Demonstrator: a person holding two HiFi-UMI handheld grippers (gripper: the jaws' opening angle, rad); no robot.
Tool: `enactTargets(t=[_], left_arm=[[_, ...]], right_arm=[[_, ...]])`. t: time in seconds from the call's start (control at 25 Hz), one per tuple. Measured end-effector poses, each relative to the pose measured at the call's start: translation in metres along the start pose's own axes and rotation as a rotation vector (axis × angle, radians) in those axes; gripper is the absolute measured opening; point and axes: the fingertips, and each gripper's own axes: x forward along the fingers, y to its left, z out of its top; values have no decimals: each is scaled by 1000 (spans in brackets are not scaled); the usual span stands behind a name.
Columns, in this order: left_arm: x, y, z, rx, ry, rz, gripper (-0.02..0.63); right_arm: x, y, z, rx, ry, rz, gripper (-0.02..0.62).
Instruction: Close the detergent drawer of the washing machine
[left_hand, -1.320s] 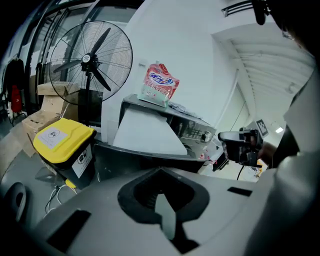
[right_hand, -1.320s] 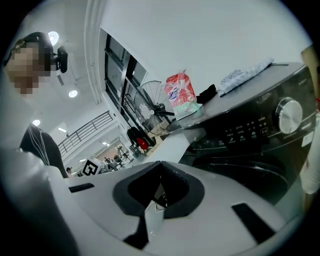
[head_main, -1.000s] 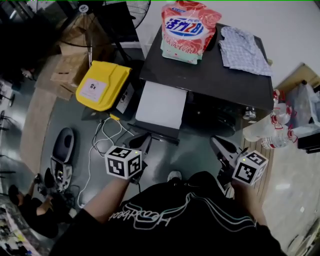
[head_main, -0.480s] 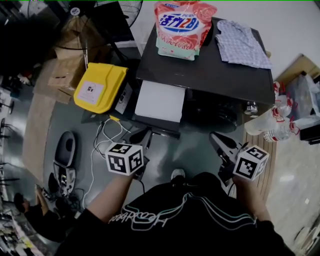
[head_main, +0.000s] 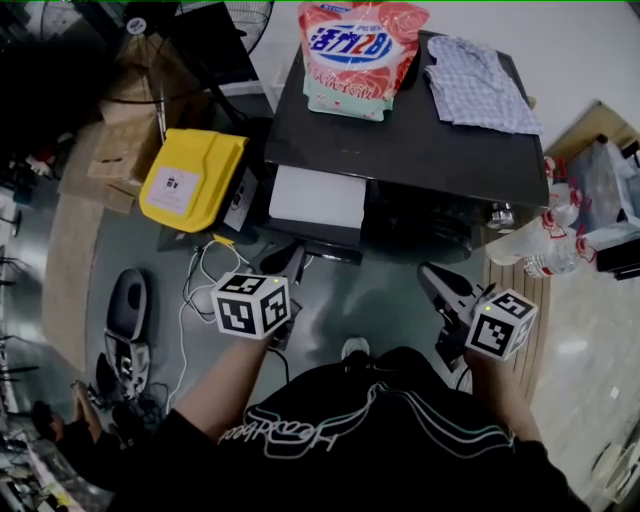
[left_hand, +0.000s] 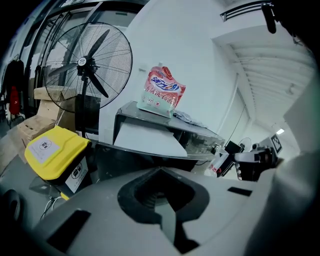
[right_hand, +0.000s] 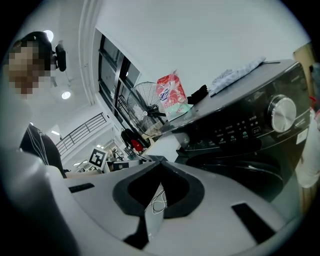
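Observation:
The dark washing machine stands ahead of me. Its white detergent drawer sticks out from the front left; it also shows as the drawer and the drawer in the gripper views. My left gripper is shut and empty, its tips just below the drawer's front edge; whether they touch it I cannot tell. In its own view the left gripper points at the drawer. My right gripper hangs shut and empty in front of the machine's door, and the right gripper shows closed jaws.
A pink detergent bag and a folded checked shirt lie on the machine's top. A yellow-lidded bin stands to the left, with a floor fan behind it. White cables trail on the floor. Plastic bottles stand at the right.
The drawer sticks out less than a second ago. My left gripper has moved forward toward the machine with it. The right gripper has hardly moved.

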Motion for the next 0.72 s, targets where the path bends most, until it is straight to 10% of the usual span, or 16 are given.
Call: enactTargets(t=[0.72], left_arm=[[32,11,34,-14,-17,-4,23]], right_arm=[[3,-11,21,14,-16,-43,26]])
